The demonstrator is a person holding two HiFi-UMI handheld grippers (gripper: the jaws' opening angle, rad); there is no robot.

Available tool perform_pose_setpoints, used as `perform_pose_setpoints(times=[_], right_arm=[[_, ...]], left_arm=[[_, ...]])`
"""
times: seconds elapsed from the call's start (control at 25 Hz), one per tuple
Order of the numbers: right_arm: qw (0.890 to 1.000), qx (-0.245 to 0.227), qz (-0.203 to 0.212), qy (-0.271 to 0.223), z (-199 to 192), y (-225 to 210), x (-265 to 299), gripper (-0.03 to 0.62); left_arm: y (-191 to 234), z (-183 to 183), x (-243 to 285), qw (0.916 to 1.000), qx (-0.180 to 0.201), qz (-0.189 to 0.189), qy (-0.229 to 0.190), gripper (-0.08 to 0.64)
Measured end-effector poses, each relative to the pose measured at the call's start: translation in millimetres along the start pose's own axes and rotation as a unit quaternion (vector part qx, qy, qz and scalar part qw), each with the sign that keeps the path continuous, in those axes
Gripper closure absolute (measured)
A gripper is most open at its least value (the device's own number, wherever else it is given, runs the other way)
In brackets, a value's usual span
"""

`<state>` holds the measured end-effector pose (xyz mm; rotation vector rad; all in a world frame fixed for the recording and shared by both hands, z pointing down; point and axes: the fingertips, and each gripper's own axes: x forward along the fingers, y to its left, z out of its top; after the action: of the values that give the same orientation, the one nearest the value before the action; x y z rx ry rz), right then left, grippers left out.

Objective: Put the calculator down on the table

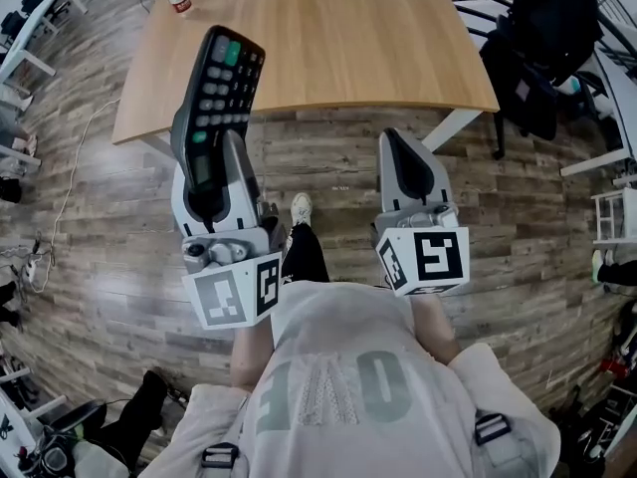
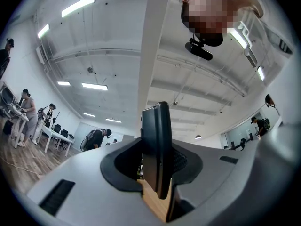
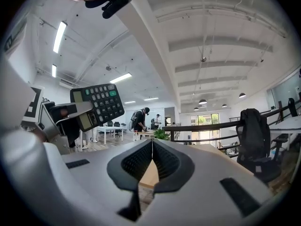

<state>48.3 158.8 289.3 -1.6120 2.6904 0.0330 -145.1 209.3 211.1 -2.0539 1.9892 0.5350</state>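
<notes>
While the calculator [image 1: 219, 86] is clamped edge-on in the left gripper [image 1: 212, 162], it hangs just short of the table's [image 1: 348, 38] near edge, key end tilted up over that edge and not yet on the wood. Held only by its display end, the long black plastic slab could pivot or slide in the ribbed pads [image 2: 124, 161] — and letting go this close to the edge might tip it onto the plank floor [image 1: 338, 157]. Its keys [image 1: 227, 86] are small rounded squares, a couple green; the tabletop is smooth, pale wood grain. Off the table's near edge, the right gripper [image 1: 400, 152] is closed on nothing.
</notes>
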Motion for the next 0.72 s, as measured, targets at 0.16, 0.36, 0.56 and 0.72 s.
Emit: perform_pose_setpoints(times=[0.16,0.36,0.56,0.72], right_arm=[[1.0,-0.004,-0.006,0.01,-0.2,-4.4,56.8,0.572],[0.999,-0.044,0.012,0.007,16.1,-0.3,147.6,0.574],[0.999,-0.052,-0.002,0.005,31.0,-6.3,224.0,0.574],[0.998,-0.053,-0.018,0.016,32.8,-7.8,260.0,0.572]], left_arm=[[29.6,-17.1,47.8,0.9999,-0.015,-0.002,-0.003,0.439],[69.7,-34.6,123.0,0.9996,-0.019,-0.013,-0.013,0.439],[99.7,-47.7,193.5,0.999,-0.017,-0.036,-0.018,0.439],[118.5,-53.6,236.7,0.9978,-0.025,-0.057,-0.02,0.44]])
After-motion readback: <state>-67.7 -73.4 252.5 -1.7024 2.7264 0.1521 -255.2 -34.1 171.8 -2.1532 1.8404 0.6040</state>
